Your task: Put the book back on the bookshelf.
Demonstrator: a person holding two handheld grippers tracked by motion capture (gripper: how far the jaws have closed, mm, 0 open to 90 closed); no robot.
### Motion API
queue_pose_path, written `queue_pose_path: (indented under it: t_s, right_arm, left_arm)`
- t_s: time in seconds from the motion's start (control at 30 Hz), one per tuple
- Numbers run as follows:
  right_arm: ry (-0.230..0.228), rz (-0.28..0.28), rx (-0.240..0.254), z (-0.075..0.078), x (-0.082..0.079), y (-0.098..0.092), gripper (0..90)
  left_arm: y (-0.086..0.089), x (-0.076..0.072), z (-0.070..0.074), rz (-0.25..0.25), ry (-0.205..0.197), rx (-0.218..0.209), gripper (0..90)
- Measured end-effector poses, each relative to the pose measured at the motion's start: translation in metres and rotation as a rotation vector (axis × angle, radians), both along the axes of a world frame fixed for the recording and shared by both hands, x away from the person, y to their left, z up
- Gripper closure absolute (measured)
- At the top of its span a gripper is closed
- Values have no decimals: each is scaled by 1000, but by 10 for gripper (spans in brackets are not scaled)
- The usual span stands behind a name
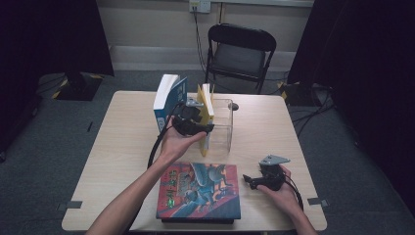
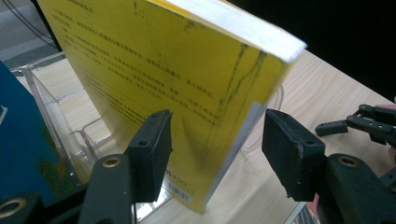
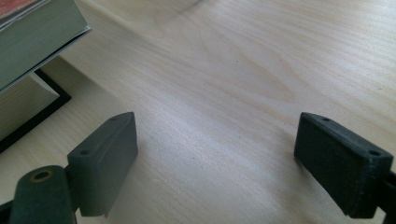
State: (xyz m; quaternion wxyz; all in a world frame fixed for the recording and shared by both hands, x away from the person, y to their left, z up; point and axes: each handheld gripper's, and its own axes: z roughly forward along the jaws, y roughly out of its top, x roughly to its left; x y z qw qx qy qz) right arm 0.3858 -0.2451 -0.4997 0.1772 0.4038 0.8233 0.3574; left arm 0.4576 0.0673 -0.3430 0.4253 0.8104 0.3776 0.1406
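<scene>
A yellow book (image 1: 207, 104) stands on edge in a clear plastic holder (image 1: 224, 128) at the table's middle. My left gripper (image 1: 200, 127) reaches it from the left. In the left gripper view the yellow book's (image 2: 187, 79) spine edge sits between the jaws of my left gripper (image 2: 215, 149), and a gap shows beside the right pad (image 2: 285, 149), so the jaws are open. My right gripper (image 1: 247, 181) rests in the hand near the front right, open with only bare table under it (image 3: 215, 163).
A blue book (image 1: 169, 98) stands upright just left of the holder. A colourful illustrated book (image 1: 198, 191) lies flat on a stack at the front edge, and its page edges (image 3: 32, 42) lie left of the right gripper. A folding chair (image 1: 240, 54) stands behind the table.
</scene>
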Motion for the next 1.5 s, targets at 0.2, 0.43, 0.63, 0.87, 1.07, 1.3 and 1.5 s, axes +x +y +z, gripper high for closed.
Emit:
queue_pose_path:
  t_s: [0.2, 0.43, 0.63, 0.87, 1.07, 1.3, 1.5]
  right_arm:
    - [-1, 0, 0, 0, 0, 0, 133]
    - [0, 0, 0, 0, 0, 0, 133]
    - [3, 0, -7, 1, 0, 1, 140]
    - [27, -15, -8, 5, -1, -1, 171]
    - [18, 1, 26, 15, -2, 0, 160]
    - [-43, 57, 100, 39, -5, 18, 291]
    - [-57, 97, 130, 55, -5, 32, 339]
  left_arm:
    - [8, -2, -8, -8, 4, -10, 430]
    - [19, -13, -17, -35, 13, -39, 536]
    - [32, -23, -33, -48, 18, -15, 560]
    - [51, -35, -47, -49, 9, -4, 536]
    - [64, -42, -68, -28, 52, -2, 574]
    - [78, -52, -83, -21, 92, -1, 515]
    - [85, -64, -96, -13, 99, 24, 498]
